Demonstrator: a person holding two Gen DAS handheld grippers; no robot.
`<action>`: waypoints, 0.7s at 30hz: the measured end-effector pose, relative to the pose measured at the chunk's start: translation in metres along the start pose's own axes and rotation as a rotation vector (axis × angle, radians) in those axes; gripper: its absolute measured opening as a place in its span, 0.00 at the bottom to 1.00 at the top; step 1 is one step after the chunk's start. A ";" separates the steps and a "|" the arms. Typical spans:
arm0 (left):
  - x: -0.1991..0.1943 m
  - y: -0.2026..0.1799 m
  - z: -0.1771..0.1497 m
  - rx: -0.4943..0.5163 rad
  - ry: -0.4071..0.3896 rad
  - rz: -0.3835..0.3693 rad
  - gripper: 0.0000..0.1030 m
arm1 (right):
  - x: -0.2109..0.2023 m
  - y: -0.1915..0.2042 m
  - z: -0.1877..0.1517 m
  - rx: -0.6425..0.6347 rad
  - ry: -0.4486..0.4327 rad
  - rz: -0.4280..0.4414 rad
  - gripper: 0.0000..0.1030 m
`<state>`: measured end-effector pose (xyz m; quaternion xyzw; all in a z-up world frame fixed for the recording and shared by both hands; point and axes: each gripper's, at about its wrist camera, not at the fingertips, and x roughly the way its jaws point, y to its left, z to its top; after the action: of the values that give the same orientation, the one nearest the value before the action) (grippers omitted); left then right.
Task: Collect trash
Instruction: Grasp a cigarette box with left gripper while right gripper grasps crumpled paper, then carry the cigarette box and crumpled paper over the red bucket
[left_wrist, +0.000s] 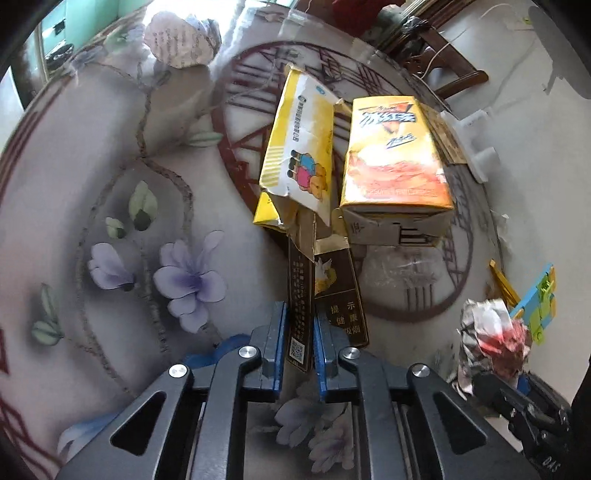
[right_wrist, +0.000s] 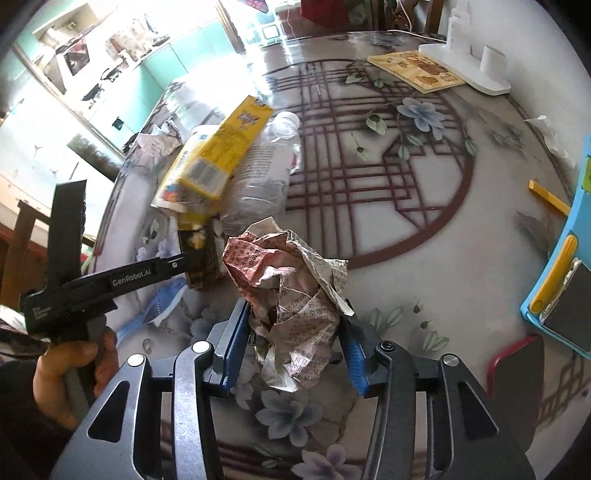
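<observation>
My left gripper (left_wrist: 300, 328) is shut on a flattened brown cigarette pack (left_wrist: 332, 291), pinching its dark side flap between the blue pads. Just beyond it lie a torn yellow-and-white box (left_wrist: 299, 147) and an orange drink carton (left_wrist: 393, 158). My right gripper (right_wrist: 293, 336) is shut on a crumpled newspaper ball (right_wrist: 291, 295), which bulges out above the jaws. In the right wrist view the left gripper (right_wrist: 110, 280), held by a hand (right_wrist: 62, 373), reaches into the pile of yellow boxes (right_wrist: 218, 158) and a crushed clear bottle (right_wrist: 266, 166). The newspaper ball (left_wrist: 491, 332) also shows at the lower right of the left wrist view.
Everything sits on a round glass-topped table (right_wrist: 424, 266) with a floral and lattice print. Another crumpled paper (left_wrist: 181, 37) lies at the far edge. A blue toy clipboard (right_wrist: 565, 288), a yellow stick (right_wrist: 548, 197), a picture book (right_wrist: 413, 70) and a white stand (right_wrist: 476, 66) occupy the right side.
</observation>
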<state>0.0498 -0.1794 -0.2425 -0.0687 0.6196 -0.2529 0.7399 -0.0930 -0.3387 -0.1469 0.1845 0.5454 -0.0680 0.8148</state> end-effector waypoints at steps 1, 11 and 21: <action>-0.005 0.002 -0.002 0.003 -0.004 0.003 0.10 | 0.000 0.005 0.001 -0.010 -0.003 0.004 0.44; -0.073 0.050 -0.023 -0.058 -0.076 0.026 0.10 | 0.000 0.059 0.017 -0.107 -0.053 0.021 0.44; -0.142 0.078 -0.024 -0.030 -0.236 0.079 0.10 | 0.002 0.114 0.025 -0.201 -0.079 0.046 0.44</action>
<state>0.0346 -0.0416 -0.1552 -0.0846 0.5342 -0.2042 0.8159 -0.0353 -0.2429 -0.1146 0.1116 0.5123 -0.0014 0.8515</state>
